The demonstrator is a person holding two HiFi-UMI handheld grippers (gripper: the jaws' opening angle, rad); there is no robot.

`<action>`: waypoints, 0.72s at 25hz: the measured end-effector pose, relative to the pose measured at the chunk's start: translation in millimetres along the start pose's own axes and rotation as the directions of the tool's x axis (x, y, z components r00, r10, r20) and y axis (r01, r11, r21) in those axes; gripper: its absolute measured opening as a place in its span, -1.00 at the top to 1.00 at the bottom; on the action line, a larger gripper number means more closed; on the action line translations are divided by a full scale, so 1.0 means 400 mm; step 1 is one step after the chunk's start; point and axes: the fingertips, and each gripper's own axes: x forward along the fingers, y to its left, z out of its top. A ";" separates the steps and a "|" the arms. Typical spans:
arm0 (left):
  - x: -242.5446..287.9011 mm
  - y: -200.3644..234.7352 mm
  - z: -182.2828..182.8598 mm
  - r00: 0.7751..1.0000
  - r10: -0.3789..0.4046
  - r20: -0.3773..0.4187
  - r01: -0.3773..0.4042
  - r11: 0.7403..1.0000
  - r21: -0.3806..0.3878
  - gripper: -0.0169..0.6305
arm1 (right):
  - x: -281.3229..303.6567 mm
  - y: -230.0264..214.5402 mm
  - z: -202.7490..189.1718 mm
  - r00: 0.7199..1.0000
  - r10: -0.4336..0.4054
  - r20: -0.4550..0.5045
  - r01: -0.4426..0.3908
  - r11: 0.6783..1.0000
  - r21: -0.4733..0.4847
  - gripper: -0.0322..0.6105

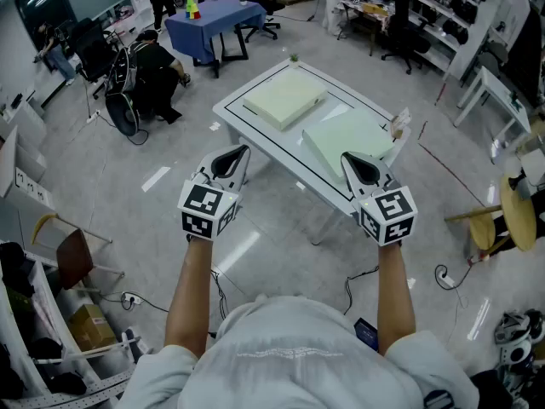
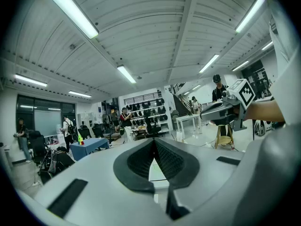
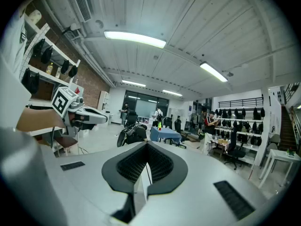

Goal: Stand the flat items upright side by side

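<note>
Two pale green flat slabs lie on a white table (image 1: 255, 122) ahead of me. One slab (image 1: 283, 97) rests at the far left of the table, the other slab (image 1: 349, 139) at the near right, partly hidden behind my right gripper. My left gripper (image 1: 241, 152) is held in the air short of the table's near left edge, jaws shut and empty. My right gripper (image 1: 349, 159) hovers over the near right edge, also shut with nothing between its pads. In the left gripper view the dark pads (image 2: 146, 157) meet; in the right gripper view the pads (image 3: 136, 163) meet too.
A blue table (image 1: 213, 20) with small coloured items stands beyond the white table. A person crouches by black equipment (image 1: 153, 66) at the far left. A round wooden stool (image 1: 515, 216) stands at the right, shelving and boxes (image 1: 51, 313) at the near left. Cables lie on the floor.
</note>
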 end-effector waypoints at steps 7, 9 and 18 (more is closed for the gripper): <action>-0.010 0.007 0.005 1.000 -0.001 0.004 0.001 1.000 0.024 0.89 | 0.004 0.031 0.013 0.999 0.021 0.031 -0.022 1.000 0.014 0.82; -0.017 0.016 0.004 1.000 0.003 0.006 -0.003 1.000 0.026 0.89 | 0.002 0.040 0.033 0.996 0.043 0.076 -0.048 0.997 0.059 0.81; -0.065 0.098 -0.009 1.000 0.005 0.013 -0.006 1.000 0.029 0.89 | 0.052 0.088 0.061 0.997 0.051 0.066 -0.052 0.998 0.024 0.81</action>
